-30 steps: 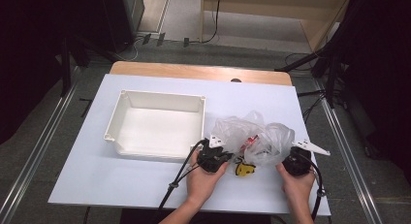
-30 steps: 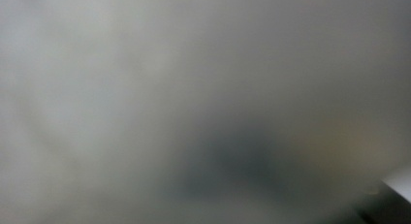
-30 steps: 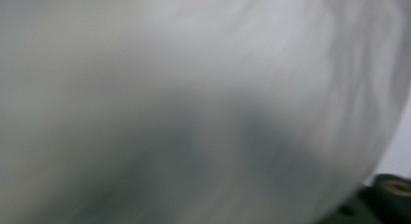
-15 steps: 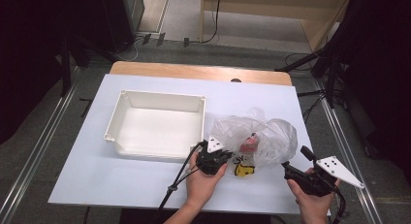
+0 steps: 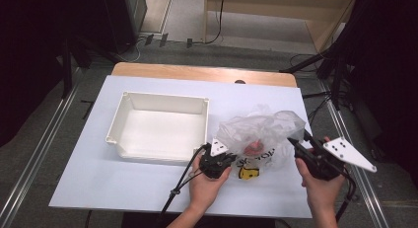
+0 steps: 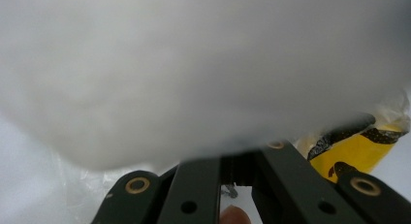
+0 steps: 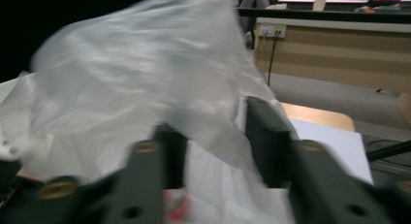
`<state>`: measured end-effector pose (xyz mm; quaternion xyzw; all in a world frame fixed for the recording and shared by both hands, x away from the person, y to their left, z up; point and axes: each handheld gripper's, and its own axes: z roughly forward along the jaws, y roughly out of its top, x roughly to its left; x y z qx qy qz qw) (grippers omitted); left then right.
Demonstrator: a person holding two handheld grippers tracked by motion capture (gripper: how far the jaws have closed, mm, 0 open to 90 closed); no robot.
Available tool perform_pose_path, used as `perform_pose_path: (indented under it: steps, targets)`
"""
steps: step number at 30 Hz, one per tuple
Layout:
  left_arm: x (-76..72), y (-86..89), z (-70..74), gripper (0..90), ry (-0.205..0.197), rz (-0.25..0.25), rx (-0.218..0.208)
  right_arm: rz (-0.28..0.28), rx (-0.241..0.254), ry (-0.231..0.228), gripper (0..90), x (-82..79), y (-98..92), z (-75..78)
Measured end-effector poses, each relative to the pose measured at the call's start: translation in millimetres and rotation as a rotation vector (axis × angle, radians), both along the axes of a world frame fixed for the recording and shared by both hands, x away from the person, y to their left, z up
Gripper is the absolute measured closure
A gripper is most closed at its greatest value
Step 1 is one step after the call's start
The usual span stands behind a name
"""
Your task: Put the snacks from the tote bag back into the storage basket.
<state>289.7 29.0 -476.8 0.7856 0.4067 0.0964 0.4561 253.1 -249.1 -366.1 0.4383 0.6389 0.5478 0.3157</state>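
My white table (image 5: 148, 188) stands on a grey floor (image 5: 44, 154) with dark stands around it, and a white tray (image 5: 157, 127) sits left of a clear plastic bag (image 5: 261, 129). My left gripper (image 5: 223, 161) lies low at the bag's near left edge, jaws shut on the film. My right gripper (image 5: 300, 141) is raised at the bag's right side, tilted toward it; its jaws have just been closing, with film between them.

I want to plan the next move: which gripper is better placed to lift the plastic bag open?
Right gripper: raised at the plastic bag, film between its jaws. Left gripper is clamped low.
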Motion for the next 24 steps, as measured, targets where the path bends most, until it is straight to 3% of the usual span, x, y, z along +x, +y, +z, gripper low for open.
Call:
perform_pose_path:
  steps: [3, 7, 10, 12, 15, 17, 19, 22, 24]
  targets:
    - [-0.3, -0.1, -0.2, 90.0, 0.006, -0.003, -0.002, -0.04, -0.005, 0.048, 87.9, 26.7, 3.6, -0.8]
    - [0.0, 0.6, -0.3, 90.0, 0.017, -0.001, -0.003, -0.102, 0.007, 0.134, 90.0, 64.2, 5.0, -16.1]
    - [0.0, 1.2, -0.5, 90.0, 0.019, -0.001, -0.002, -0.131, -0.032, 0.247, 89.9, 91.8, 6.8, -42.6]
    - [-0.1, 1.7, -0.5, 90.0, 0.02, -0.003, -0.001, -0.153, -0.046, 0.354, 90.0, 105.5, 6.2, -64.7]
    - [0.4, 2.1, -0.4, 90.0, 0.025, -0.001, 0.004, -0.176, -0.081, 0.478, 90.0, 115.7, 3.4, -94.9]
    - [0.7, 2.0, -0.5, 90.0, 0.027, 0.001, 0.005, -0.196, -0.075, 0.532, 90.0, 117.1, -2.2, -111.1]
    - [0.6, 1.3, -0.8, 90.0, 0.024, 0.004, 0.008, -0.206, -0.036, 0.55, 90.0, 115.1, -8.7, -116.8]
    - [-0.5, 0.9, -0.3, 90.0, 0.015, 0.001, 0.014, -0.209, -0.051, 0.534, 89.6, 110.5, -12.1, -113.1]
    - [-3.6, 1.1, 0.8, 79.4, -0.014, -0.017, 0.0, -0.196, -0.029, 0.518, 88.9, 106.4, -15.3, -114.3]
